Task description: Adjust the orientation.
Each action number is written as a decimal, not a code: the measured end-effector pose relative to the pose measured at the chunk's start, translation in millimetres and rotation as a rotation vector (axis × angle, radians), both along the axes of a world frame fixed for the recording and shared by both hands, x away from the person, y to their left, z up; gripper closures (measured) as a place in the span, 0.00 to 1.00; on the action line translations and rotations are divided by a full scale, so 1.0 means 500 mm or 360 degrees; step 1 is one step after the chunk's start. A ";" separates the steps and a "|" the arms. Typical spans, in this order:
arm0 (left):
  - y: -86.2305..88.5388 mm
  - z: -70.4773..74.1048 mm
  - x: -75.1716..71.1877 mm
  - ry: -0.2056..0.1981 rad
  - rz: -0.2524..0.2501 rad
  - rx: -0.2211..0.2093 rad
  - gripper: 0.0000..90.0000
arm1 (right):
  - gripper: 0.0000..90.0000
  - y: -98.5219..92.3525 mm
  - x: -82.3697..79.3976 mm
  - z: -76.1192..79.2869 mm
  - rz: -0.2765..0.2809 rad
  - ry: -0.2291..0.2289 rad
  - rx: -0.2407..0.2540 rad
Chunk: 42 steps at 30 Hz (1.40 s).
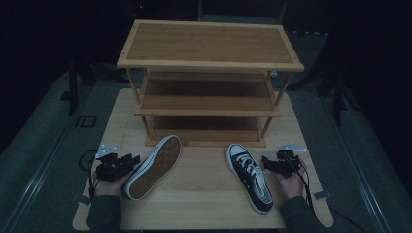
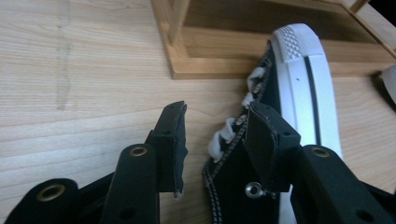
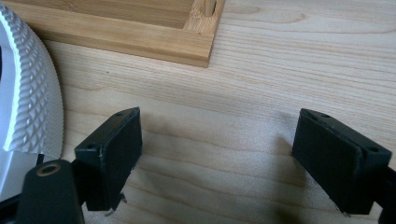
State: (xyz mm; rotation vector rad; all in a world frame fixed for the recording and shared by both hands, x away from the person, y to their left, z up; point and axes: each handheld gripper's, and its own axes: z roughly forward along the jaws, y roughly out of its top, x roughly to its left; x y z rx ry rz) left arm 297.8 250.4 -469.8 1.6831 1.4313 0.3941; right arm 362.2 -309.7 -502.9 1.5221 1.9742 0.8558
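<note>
- Three-tier bamboo shoe rack point(image 1: 209, 48) stands at the far half of the pale wooden worktop point(image 1: 204, 194).
- Black canvas sneaker lying on its side, tan sole showing point(image 1: 153, 167), near the front-left edge; left gripper point(image 1: 127, 162) beside it, jaws part-open astride the laced upper, apparently not clamped.
- Upright black canvas sneaker with white laces point(image 1: 250, 177) front-right; right gripper point(image 1: 266, 162) just beside it, jaws wide apart, empty.

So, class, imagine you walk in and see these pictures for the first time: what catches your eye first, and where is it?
The three-tier wooden shoe rack dominates the far half of the table, its shelves bare. In front of it lie two black-and-white sneakers: the left sneaker tipped on its side, sole showing, the right sneaker upright. The left gripper and right gripper flank them, jaws open.
</note>
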 end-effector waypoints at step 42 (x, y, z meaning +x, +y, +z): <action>-0.150 0.062 -0.093 -0.0107 -0.0423 0.0200 0.67 | 0.17 0.000 -0.001 0.000 0.0006 -0.0003 -0.0003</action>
